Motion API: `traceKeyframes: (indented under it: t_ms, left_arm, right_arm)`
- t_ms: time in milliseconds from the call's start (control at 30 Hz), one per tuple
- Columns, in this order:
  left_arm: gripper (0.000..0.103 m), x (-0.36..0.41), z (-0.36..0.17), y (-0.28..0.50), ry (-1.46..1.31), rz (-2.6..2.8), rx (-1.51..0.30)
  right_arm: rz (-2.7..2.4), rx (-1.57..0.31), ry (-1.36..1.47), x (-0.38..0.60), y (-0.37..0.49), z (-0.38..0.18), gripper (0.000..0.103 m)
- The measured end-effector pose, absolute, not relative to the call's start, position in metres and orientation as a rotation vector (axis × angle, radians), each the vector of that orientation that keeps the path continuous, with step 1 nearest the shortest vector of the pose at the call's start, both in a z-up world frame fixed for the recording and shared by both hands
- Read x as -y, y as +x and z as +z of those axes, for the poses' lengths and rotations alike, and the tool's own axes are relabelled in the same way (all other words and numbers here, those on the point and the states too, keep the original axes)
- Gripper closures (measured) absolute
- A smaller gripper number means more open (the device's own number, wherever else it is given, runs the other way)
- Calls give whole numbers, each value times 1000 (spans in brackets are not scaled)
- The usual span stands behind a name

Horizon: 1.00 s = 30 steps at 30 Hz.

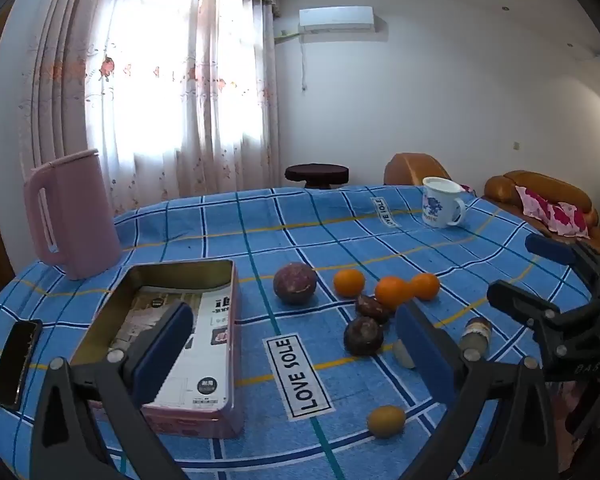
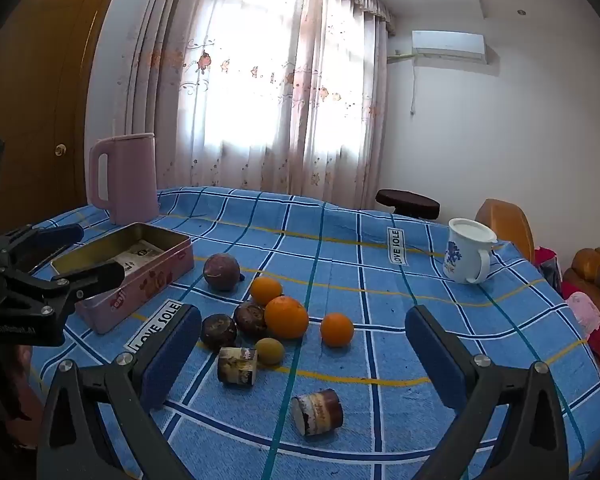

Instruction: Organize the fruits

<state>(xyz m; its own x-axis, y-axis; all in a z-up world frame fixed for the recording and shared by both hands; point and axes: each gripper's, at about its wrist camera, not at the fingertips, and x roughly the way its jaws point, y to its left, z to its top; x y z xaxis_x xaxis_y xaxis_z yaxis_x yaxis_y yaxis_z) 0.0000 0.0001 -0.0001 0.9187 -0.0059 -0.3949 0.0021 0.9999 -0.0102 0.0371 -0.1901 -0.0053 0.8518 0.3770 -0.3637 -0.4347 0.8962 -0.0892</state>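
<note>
Three oranges (image 1: pixel 392 290) (image 2: pixel 286 317), three dark purple passion fruits (image 1: pixel 295 282) (image 2: pixel 221 271) and a small yellow-green fruit (image 1: pixel 386 421) (image 2: pixel 269 351) lie loose on the blue checked tablecloth. An open pink tin box (image 1: pixel 204 408) (image 2: pixel 140 280) with a printed card inside stands left of them. My left gripper (image 1: pixel 296 344) is open and empty, above the cloth between the box and the fruits. My right gripper (image 2: pixel 304 344) is open and empty, above the fruit cluster. Each gripper shows in the other's view: the right one (image 1: pixel 556 280), the left one (image 2: pixel 80 252).
A pink kettle (image 1: pixel 74 216) (image 2: pixel 126 178) stands at the back left. A white mug (image 1: pixel 440 202) (image 2: pixel 466 256) stands at the back right. Two small jars (image 2: pixel 237 366) (image 2: pixel 317 412) lie on their sides near the fruits. A black phone (image 1: pixel 16 360) lies at the left edge.
</note>
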Motion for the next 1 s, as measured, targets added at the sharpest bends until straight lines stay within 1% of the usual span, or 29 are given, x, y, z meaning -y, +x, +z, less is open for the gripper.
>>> traceKeyframes:
  t_ms: [200, 433, 1000]
  left_arm:
    - [0, 0, -4, 0, -6, -11, -419]
    - [0, 3, -14, 1, -7, -7, -438]
    - [0, 5, -10, 4, -11, -7, -453]
  right_arm:
    - [426, -374, -153, 190, 42, -4, 1]
    - [420, -387, -136, 199, 45, -16, 1]
    - [415, -391, -128, 201, 42, -15, 1]
